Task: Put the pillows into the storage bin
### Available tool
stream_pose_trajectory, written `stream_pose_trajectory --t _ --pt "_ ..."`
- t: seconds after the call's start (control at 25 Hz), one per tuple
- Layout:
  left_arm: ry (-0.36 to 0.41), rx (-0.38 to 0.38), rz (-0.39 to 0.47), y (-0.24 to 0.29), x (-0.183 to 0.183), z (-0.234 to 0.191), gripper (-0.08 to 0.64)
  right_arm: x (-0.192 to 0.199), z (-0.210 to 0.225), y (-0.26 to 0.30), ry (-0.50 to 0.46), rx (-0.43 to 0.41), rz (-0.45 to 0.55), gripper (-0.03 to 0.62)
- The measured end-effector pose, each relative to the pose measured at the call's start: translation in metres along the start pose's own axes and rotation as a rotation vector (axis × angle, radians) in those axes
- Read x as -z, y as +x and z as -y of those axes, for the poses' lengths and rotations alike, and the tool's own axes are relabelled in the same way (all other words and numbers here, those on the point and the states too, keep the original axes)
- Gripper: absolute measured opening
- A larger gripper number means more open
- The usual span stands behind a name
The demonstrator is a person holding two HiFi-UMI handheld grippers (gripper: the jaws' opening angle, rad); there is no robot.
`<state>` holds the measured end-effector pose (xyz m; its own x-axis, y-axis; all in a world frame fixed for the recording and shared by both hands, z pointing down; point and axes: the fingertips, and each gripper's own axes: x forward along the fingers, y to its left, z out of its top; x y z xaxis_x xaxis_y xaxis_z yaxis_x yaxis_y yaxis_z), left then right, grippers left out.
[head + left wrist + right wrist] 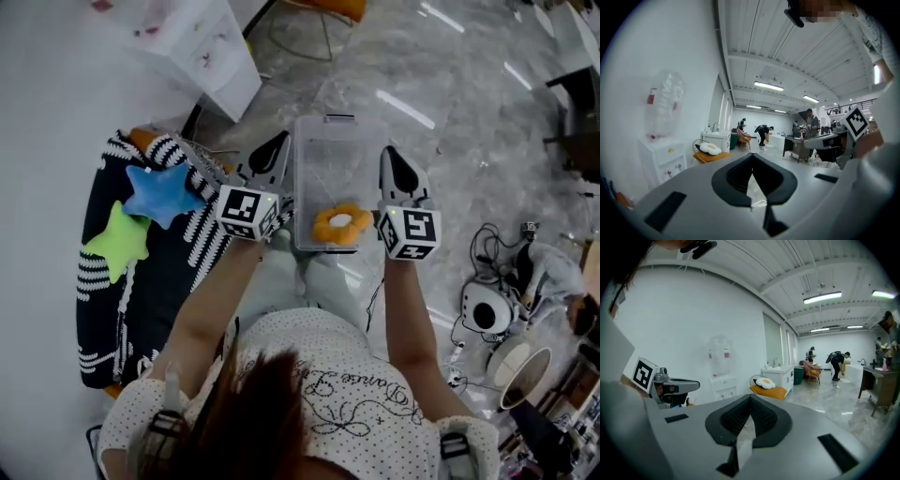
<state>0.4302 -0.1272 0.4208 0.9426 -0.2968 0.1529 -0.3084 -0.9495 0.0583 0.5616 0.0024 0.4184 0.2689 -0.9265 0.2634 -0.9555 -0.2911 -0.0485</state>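
Person's dotted top (319, 375), left gripper (275, 148) and right gripper (394, 156) pressed together, empty, orange pillow (341, 225) inside storage bin (323, 123), blue star pillow (161, 192) nearby

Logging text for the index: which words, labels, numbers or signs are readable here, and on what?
Cursive script on white dotted shirt: too blurred to read.
Black-and-white marker cubes, left and right: square codes, no words.
Red label on clear wall-hung plastic item: too small to read.
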Motion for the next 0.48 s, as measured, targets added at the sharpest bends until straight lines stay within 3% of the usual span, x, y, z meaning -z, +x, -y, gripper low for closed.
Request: stream_pose_trajectory --t 0.2,0.48 --pt "0.033 -0.019 0.064 -0.030 -0.044 0.010 0.003 -0.044 -0.018 -0.032 -0.026 -0.033 0.085 0.012" --pt "0.030 -0.143 0.142 -0.066 -0.069 0.000 0.003 -0.073 -0.038 -0.036 -0.052 -0.128 0.146 0.012"
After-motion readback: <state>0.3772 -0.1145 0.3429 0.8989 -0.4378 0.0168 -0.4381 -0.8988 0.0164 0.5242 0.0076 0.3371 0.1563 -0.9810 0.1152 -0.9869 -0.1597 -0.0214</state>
